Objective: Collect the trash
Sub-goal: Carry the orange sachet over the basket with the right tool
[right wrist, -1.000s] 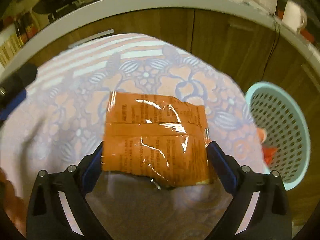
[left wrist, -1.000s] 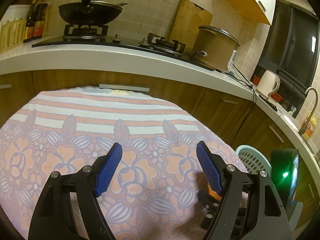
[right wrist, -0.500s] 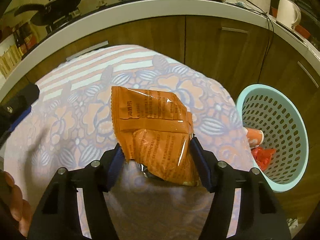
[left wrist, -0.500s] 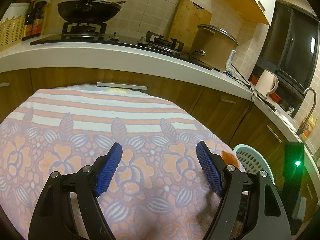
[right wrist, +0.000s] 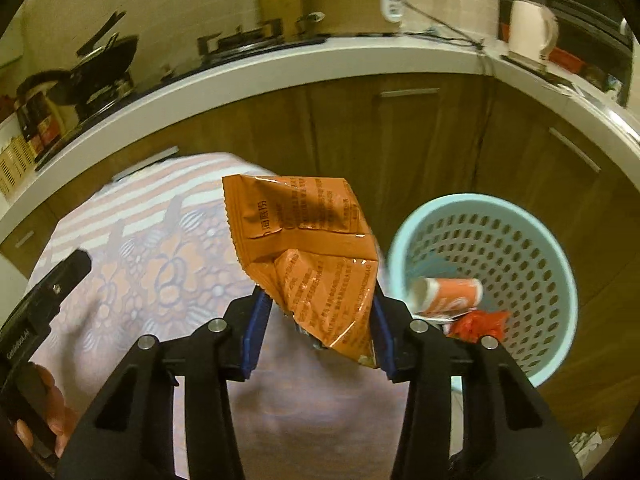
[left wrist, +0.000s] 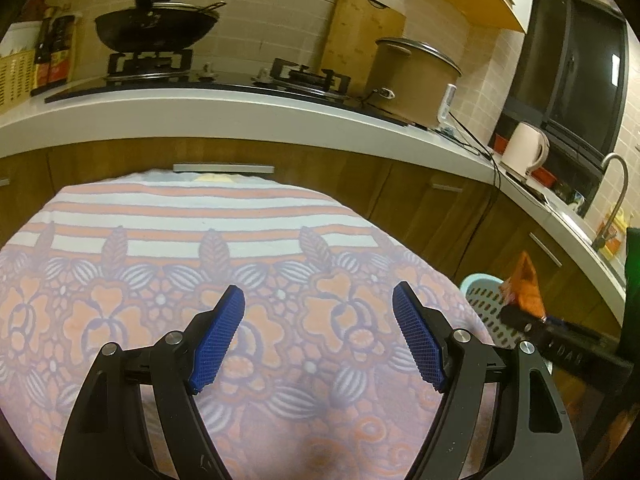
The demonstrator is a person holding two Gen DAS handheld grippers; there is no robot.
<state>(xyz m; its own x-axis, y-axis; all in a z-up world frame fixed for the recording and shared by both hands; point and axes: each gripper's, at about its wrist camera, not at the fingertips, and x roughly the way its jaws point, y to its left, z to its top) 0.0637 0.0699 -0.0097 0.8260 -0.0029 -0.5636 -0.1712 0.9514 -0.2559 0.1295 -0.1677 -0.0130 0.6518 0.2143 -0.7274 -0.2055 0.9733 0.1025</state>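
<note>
My right gripper [right wrist: 318,322] is shut on an orange snack wrapper [right wrist: 308,248] and holds it lifted above the table's right edge, just left of a light blue perforated bin [right wrist: 496,240]. The bin holds an orange-and-white tube [right wrist: 448,294] and a red crumpled wrapper [right wrist: 478,324]. In the left wrist view the same orange wrapper [left wrist: 522,286] shows at right over the bin [left wrist: 482,300]. My left gripper [left wrist: 318,336] is open and empty above the flowered tablecloth [left wrist: 160,280].
The round table [right wrist: 152,264] wears a pink and white floral cloth. Behind it runs a white counter [left wrist: 240,116] over wooden cabinets, with a wok [left wrist: 156,32], a pot [left wrist: 412,72] and a white kettle [left wrist: 524,150].
My right gripper closed on the orange wrapper, lifted it off the table and carried it right toward the bin. My left gripper stayed open over the cloth.
</note>
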